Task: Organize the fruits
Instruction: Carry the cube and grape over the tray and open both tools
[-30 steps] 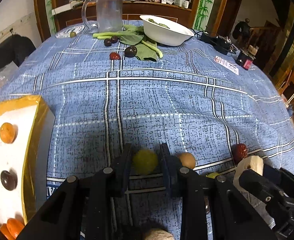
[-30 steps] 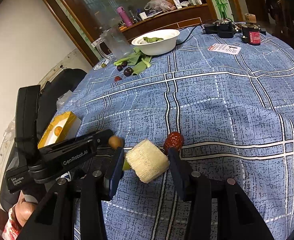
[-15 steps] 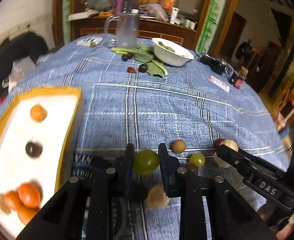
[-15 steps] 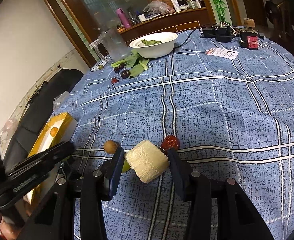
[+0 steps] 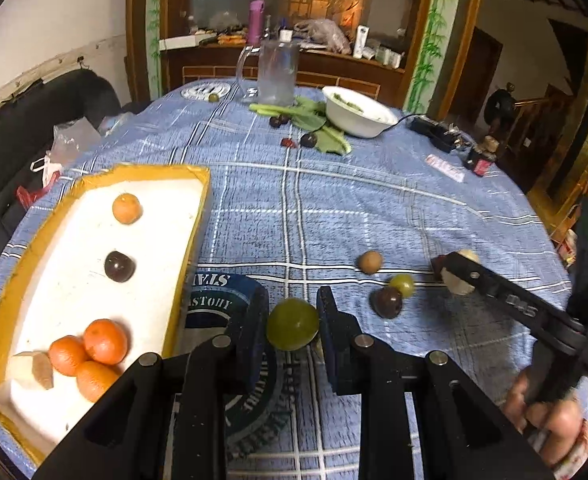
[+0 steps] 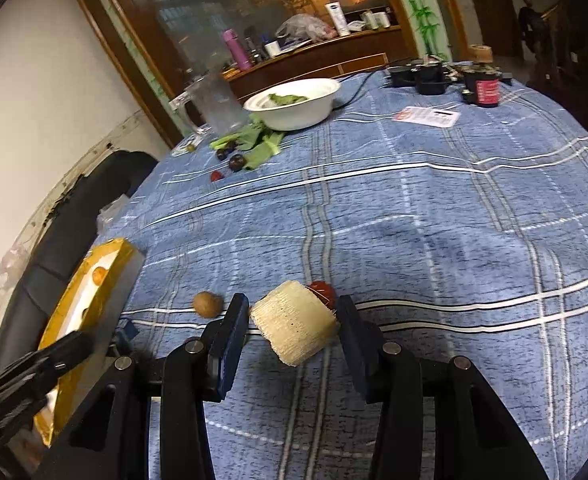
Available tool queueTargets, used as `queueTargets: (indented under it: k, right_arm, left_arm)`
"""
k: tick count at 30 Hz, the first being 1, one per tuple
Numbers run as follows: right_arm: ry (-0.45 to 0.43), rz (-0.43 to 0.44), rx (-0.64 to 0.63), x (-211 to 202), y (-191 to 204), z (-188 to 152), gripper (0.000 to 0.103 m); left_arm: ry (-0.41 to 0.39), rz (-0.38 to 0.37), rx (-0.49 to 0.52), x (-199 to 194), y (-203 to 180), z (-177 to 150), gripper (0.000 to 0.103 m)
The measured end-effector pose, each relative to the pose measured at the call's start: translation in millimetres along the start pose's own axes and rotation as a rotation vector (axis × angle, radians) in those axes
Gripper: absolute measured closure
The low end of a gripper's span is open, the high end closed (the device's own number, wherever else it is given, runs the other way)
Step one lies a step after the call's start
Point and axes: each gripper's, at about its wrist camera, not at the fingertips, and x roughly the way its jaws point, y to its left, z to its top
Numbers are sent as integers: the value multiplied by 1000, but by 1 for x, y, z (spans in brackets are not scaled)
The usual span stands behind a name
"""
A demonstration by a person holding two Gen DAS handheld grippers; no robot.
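The left gripper (image 5: 291, 322) is clamped on a green grape (image 5: 292, 323), held at the lower middle of the left wrist view, above the tabletop (image 5: 374, 208) and just right of the yellow-rimmed white tray (image 5: 181, 256) that fills the lower left. The grape looks light, smooth and thin-skinned, so it should be pinched across its widest part with only gentle pressure; too much would split it, too little would let it roll out. The right gripper (image 6: 294, 326) holds a pale ribbed chunk of fruit (image 6: 294, 326) at the lower middle of its own view, the pads against its flat ends. That piece seems firm yet crumbly at the edges. A brown round fruit (image 6: 206, 304) and a red date (image 6: 324, 290) lie on the cloth close by.
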Motion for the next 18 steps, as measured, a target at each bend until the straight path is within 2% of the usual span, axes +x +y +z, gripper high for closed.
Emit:
queueTargets:
  k: [3,6,14,18]
  right_arm:
    - [1,-46,26,-2,-4,-2,55]
    - [2,-19,85,-18,-6,-13,55]
    - [-10,-7,90,-69,23,-54,55]
    - [-44,35,82,-97,40,-56,54]
  left_arm:
    - [-40,-37,-4,-24,5,2,79]
    - [-79,-71,-21,-46,13,3,79]
    - [-144,-171,-91,-96,31,-1,79]
    - [-195,-195,-88,-125,40,-3,79]
